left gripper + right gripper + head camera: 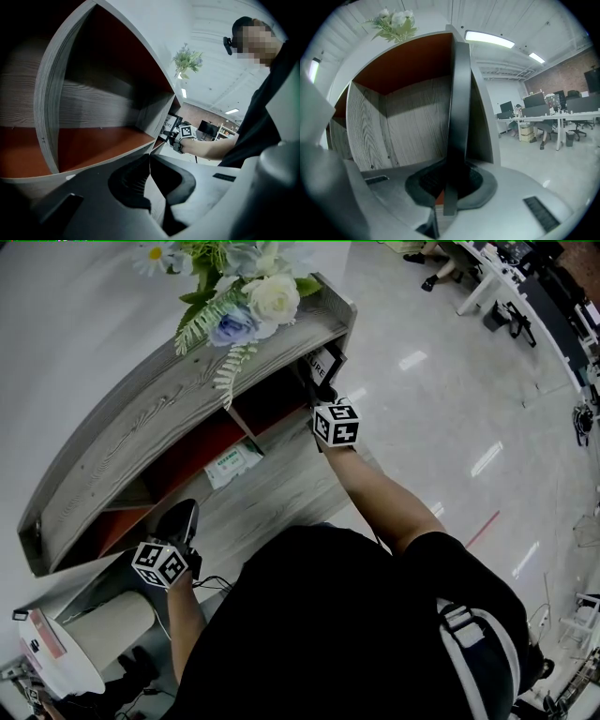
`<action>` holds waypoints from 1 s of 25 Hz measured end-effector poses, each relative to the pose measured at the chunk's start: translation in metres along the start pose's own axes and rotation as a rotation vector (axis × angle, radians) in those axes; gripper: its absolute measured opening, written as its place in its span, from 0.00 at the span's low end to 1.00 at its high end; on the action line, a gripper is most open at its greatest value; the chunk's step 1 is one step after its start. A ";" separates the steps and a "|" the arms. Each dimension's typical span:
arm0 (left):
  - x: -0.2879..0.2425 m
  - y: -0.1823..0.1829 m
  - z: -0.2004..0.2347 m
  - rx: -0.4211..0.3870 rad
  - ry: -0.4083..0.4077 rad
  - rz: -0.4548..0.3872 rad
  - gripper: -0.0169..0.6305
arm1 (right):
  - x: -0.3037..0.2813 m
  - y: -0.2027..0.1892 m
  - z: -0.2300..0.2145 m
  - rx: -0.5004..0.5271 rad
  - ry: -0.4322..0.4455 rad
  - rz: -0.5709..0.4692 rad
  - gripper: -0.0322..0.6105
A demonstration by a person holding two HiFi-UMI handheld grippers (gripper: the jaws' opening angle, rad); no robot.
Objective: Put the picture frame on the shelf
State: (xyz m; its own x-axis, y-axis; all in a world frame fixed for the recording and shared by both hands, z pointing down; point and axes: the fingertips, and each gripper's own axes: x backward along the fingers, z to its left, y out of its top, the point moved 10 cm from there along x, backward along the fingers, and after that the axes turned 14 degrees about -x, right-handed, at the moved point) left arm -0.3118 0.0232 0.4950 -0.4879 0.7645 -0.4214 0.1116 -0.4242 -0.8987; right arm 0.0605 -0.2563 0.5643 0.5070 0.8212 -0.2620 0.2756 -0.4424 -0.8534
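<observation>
My right gripper [449, 190] pinches the frame [458, 93] by its thin edge, shelf [408, 117] just beyond the fingers [423, 183]; left gripper [149, 171] closed, empty. Release tilted and I expect it topples out.

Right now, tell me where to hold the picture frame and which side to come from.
Grip the picture frame by its thin black edge, as the right gripper does, pinching front and back. Come from the shelf's open front: the frame stands upright at the end compartment, edge toward you.
</observation>
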 end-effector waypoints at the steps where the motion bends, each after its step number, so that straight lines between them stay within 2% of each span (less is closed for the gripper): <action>1: 0.000 0.000 -0.001 0.000 -0.001 0.001 0.06 | 0.001 -0.001 -0.001 -0.004 -0.001 0.003 0.10; 10: -0.002 -0.002 -0.007 -0.001 -0.022 0.004 0.06 | 0.012 -0.005 -0.005 -0.024 0.013 0.027 0.22; 25: -0.010 -0.001 -0.018 -0.019 -0.046 -0.006 0.06 | 0.032 -0.015 -0.013 -0.044 0.041 0.060 0.32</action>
State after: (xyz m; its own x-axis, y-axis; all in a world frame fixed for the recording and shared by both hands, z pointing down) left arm -0.2916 0.0250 0.4980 -0.5283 0.7435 -0.4100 0.1243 -0.4099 -0.9036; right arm 0.0833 -0.2282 0.5741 0.5562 0.7779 -0.2923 0.2789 -0.5061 -0.8161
